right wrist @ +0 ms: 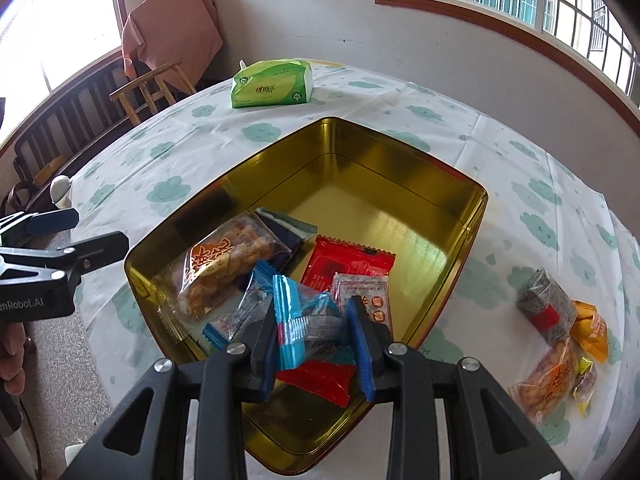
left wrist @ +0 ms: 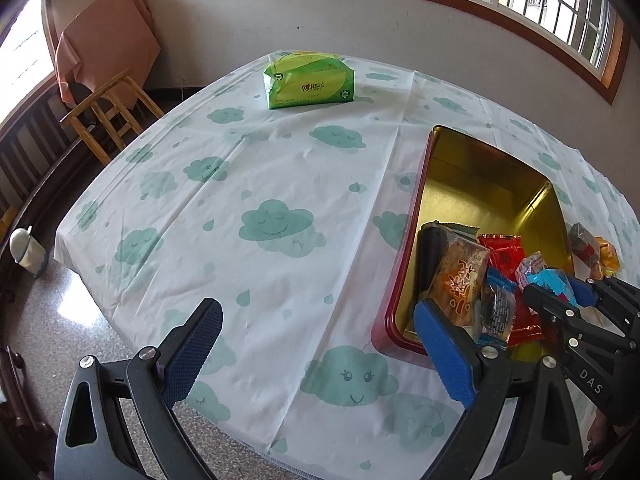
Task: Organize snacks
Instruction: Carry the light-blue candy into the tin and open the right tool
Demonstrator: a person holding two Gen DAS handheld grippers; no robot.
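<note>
A gold-lined tin with red outer walls [right wrist: 440,184] [left wrist: 404,248] sits on the cloud-print tablecloth and holds several wrapped snacks, among them an orange cracker pack [right wrist: 216,264] [left wrist: 456,276] and a red packet [right wrist: 348,264]. My right gripper [right wrist: 316,332] is shut on a blue-wrapped snack [right wrist: 304,320] just above the near end of the tin; it also shows in the left wrist view [left wrist: 560,292]. My left gripper [left wrist: 316,344] is open and empty over the cloth left of the tin. Several loose snacks [right wrist: 556,328] lie on the cloth right of the tin.
A green tissue pack [left wrist: 308,80] [right wrist: 272,84] lies at the far side of the table. A wooden chair [left wrist: 108,116] and a draped pink cloth [left wrist: 108,40] stand beyond the table's left edge. A small white bin [left wrist: 26,248] stands on the floor.
</note>
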